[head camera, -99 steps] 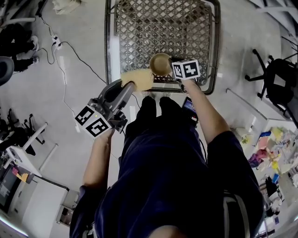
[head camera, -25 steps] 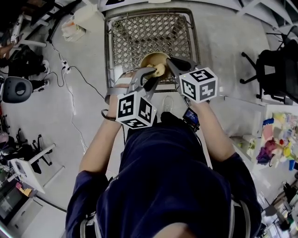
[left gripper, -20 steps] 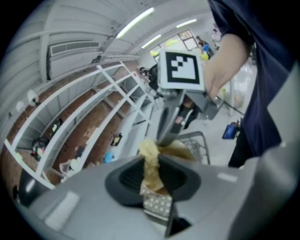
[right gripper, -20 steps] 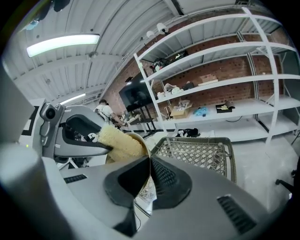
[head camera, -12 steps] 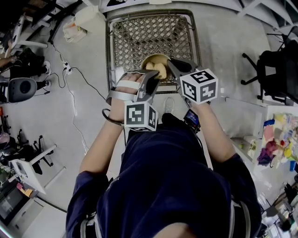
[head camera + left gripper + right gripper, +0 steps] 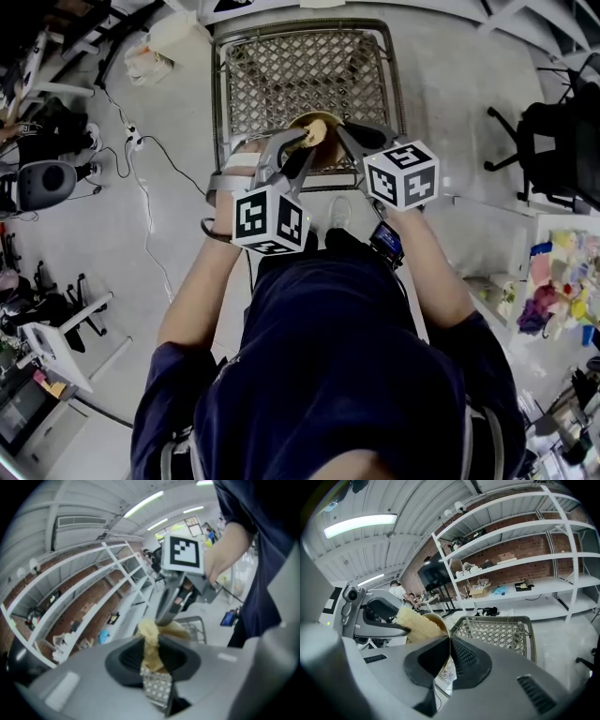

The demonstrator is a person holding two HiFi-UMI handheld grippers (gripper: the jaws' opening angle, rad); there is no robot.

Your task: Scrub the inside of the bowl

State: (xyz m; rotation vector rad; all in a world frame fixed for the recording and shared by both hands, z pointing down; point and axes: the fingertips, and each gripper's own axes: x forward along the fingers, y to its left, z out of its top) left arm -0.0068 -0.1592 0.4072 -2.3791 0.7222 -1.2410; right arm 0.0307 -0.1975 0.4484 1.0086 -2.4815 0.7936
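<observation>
Just now the left gripper [image 6: 300, 143] is clenched on a yellow sponge [image 6: 315, 132], a crumpled strip that runs up between its jaws and sticks out past their tips. The free end of the sponge sits at the mouth of the bowl [image 6: 329, 153], touching it near the rim. The right gripper [image 6: 346, 132] has its jaws closed tight on the bowl's thin rim, one jaw inside and one outside, so the brown bowl hangs directly in front of it, tipped with its opening toward the left gripper. The two tools stand close side by side, tips nearly meeting at the bowl, their marker cubes turned up toward the person's head. Beyond and below the tips stands a wire basket [image 6: 302, 67] on the floor, and from the right gripper view, white shelves [image 6: 520, 559] rise past it.
</observation>
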